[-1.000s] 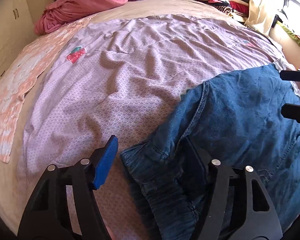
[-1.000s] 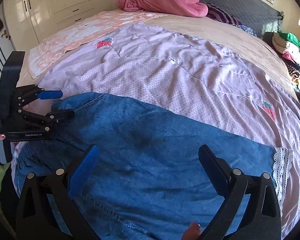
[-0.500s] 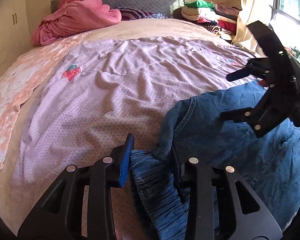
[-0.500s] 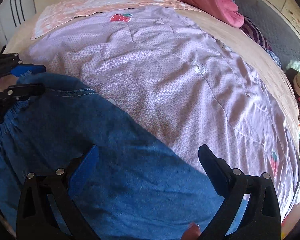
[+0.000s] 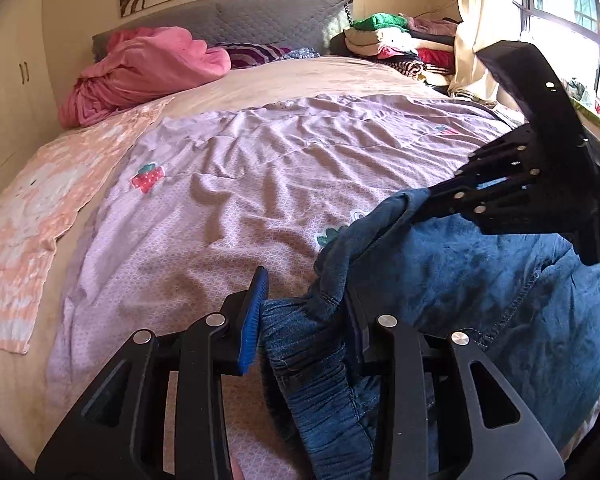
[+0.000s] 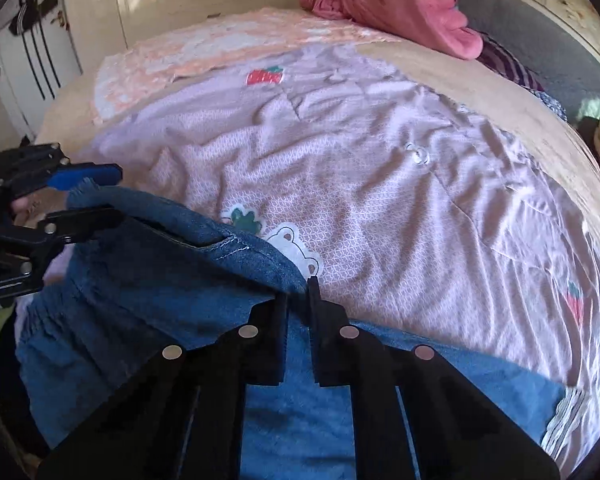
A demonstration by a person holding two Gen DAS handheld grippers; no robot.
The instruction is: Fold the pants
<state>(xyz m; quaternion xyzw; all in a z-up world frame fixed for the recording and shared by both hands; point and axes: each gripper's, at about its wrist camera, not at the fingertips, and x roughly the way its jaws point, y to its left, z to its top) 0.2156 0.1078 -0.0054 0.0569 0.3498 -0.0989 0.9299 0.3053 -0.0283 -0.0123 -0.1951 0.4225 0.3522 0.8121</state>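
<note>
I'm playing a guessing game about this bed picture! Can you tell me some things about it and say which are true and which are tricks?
1. The pants are blue denim. True.
2. The left gripper is empty. False: it grips the pants' waistband.
3. The right gripper pinches the pants' edge. True.
4. The pink blanket lies on the pants. False: it sits far off by the headboard.
5. A strawberry decorates the sheet. True.

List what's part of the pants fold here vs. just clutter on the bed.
In the job:
- denim pants
- left gripper, jaws clamped on the waistband
- right gripper, jaws pinching the denim

Lying about:
- pink blanket
- lilac sheet
- peach cloth
- stacked clothes
</note>
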